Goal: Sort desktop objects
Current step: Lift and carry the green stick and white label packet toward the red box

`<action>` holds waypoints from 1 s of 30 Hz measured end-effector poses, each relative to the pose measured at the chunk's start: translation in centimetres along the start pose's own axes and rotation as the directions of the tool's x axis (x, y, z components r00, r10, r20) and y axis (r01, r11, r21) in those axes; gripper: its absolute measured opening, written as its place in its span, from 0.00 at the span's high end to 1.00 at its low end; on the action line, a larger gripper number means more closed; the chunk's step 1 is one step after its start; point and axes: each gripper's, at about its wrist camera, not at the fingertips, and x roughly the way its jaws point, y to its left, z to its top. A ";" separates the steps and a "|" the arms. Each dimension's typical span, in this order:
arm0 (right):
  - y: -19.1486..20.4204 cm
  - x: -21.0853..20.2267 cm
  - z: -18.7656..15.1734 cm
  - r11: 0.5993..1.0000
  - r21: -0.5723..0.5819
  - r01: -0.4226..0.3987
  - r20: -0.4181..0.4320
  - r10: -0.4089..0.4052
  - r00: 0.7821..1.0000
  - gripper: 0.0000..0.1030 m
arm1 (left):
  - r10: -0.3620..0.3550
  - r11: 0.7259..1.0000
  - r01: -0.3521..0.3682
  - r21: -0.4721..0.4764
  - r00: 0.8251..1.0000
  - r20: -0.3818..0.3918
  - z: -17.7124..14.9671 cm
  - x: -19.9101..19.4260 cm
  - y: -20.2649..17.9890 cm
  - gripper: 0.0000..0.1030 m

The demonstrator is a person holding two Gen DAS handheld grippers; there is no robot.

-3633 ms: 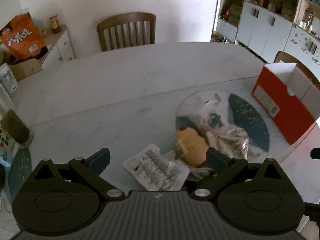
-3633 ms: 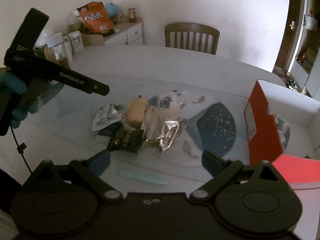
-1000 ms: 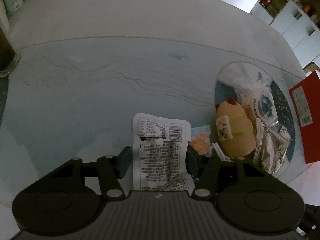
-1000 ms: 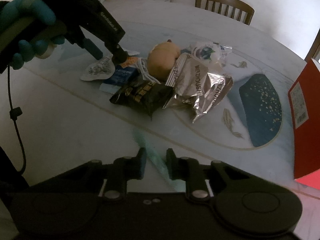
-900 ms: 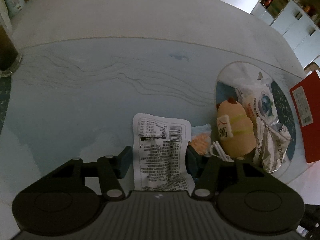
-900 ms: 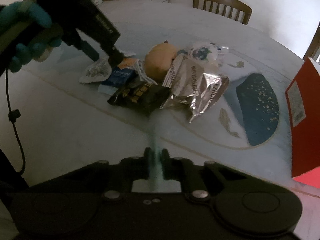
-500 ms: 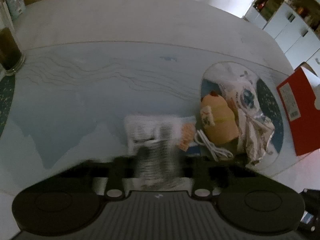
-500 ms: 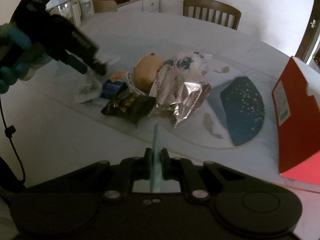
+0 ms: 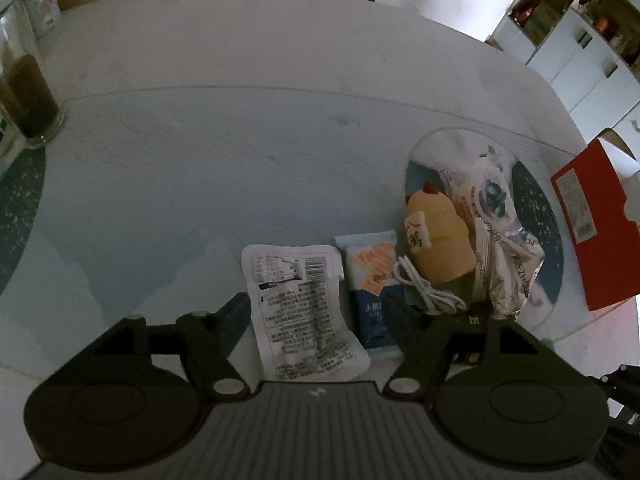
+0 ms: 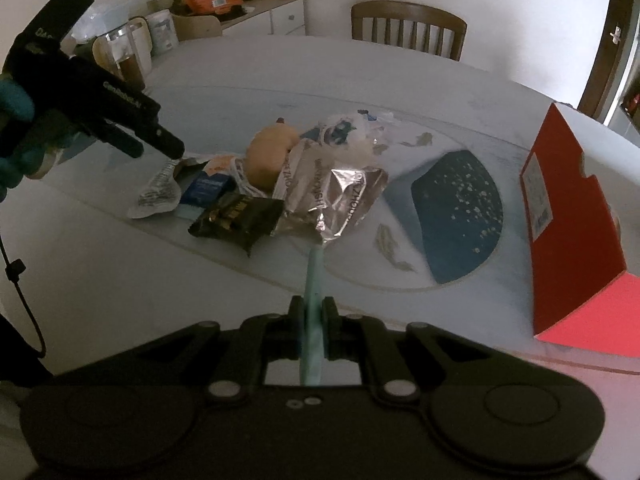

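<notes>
Change, right: your right gripper [image 10: 312, 322] was spread wide over a pale green strip [image 10: 313, 280] lying flat a few seconds back; it now pinches that strip, which stands clear of the tabletop [image 10: 120, 280] and points ahead.
Change, left: your left gripper [image 9: 316, 312] has come down from above the pile and narrowed round the white packet [image 9: 300, 308].
Meaning: one item looks secured for sorting; judging by the layout, the red box [image 10: 560, 216] on the right is the likely bin, though nothing confirms it.
Right fingers: clamped tight on the strip, near its rear end; most of its length sticks out forward.
Left fingers: partly apart, one on each side of the packet. The left one lies at the packet's edge; the right one sits over the blue packet [image 9: 376, 280] beside it. You have no grip yet, by my reading.
Packet position: flat on the tabletop, between your left fingers, just left of the blue packet.
Pile: plush toy [image 9: 436, 232], white cable [image 9: 424, 288], silver bags [image 10: 332, 196] and black packet [image 10: 240, 216] lie touching, unsorted.
Risk: closing the left fingers may catch the blue packet as well.
</notes>
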 end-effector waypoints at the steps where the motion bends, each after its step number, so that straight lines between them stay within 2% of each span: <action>1: -0.1 0.0 0.0 1.000 0.001 0.000 -0.001 0.000 1.000 0.92 | 0.015 1.000 -0.015 -0.006 1.000 -0.006 0.1 0.3 0.1 0.31; 5: -0.4 -0.1 -0.2 1.000 0.006 0.002 0.000 -0.002 1.000 0.92 | 0.092 0.996 -0.092 -0.008 0.995 -0.023 0.3 1.8 0.2 0.31; 10: -0.8 -0.2 -0.5 1.000 0.020 0.008 -0.005 -0.008 1.000 0.92 | 0.102 0.994 -0.104 -0.025 0.992 -0.072 0.2 3.6 0.6 0.31; 16: -1.1 0.1 -1.0 0.999 0.035 0.018 -0.021 -0.017 1.000 0.92 | 0.128 0.992 -0.128 0.000 0.990 -0.056 0.0 4.0 -0.1 0.30; 17: -1.2 0.1 -1.0 0.999 0.037 0.021 -0.023 -0.020 1.000 0.92 | 0.130 0.992 -0.130 0.003 0.990 -0.053 -0.1 4.0 -0.1 0.31; 18: -1.2 0.1 -1.0 0.999 0.041 0.022 -0.024 -0.021 0.999 0.92 | 0.137 0.991 -0.137 0.010 0.989 -0.046 -0.1 4.0 -0.3 0.42; 19: -1.3 0.1 -1.0 0.999 0.043 0.022 -0.025 -0.021 0.999 0.92 | 0.142 0.990 -0.141 0.018 0.989 -0.035 -0.2 3.8 -0.4 0.47; 30: -1.8 -0.9 -0.3 0.998 0.058 0.023 -0.003 -0.023 1.000 0.92 | 0.101 0.995 -0.101 0.007 0.995 -0.019 -0.6 2.4 0.5 0.50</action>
